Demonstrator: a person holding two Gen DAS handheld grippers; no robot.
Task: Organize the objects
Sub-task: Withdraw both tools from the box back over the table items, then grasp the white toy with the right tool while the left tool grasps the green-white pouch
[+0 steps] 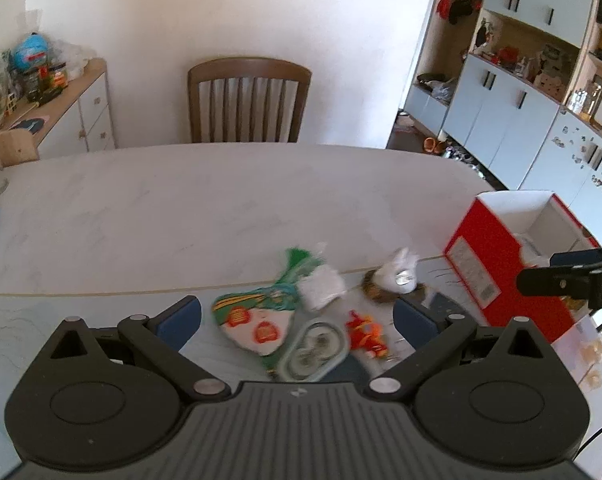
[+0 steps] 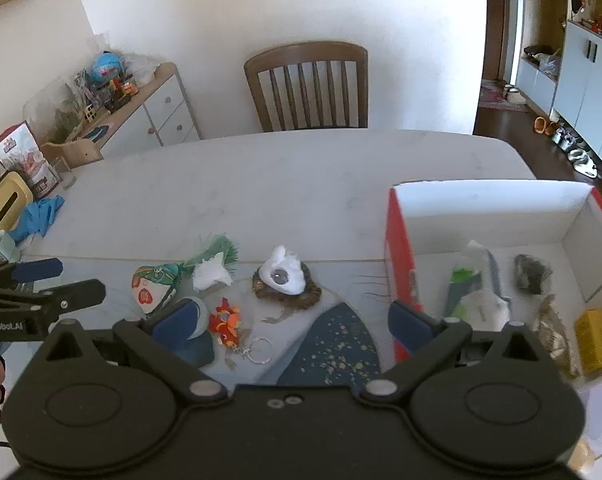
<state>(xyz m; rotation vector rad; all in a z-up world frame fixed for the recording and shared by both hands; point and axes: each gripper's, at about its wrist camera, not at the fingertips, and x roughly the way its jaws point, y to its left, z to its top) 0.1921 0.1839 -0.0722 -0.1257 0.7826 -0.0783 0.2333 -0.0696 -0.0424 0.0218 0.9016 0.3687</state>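
both the left gripper (image 1: 297,320) and right gripper (image 2: 291,316) hang spread and empty above small toys beside the red box (image 2: 399,240) on the table (image 2: 261,176)

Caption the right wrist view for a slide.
Open right gripper above toys beside a red box holding sorted items; left gripper at left.

A pale marbled worktop (image 2: 285,184) stretches ahead. At its far edge stands a brown slatted wooden chair (image 2: 307,88) against a plain white wall (image 2: 261,4). Far left sits a low wood-topped sideboard (image 2: 157,108) crowded with clutter. To the right, grey-blue cabinets (image 1: 501,120) with open shelves line a dark floor (image 2: 513,128). Daylight is soft.
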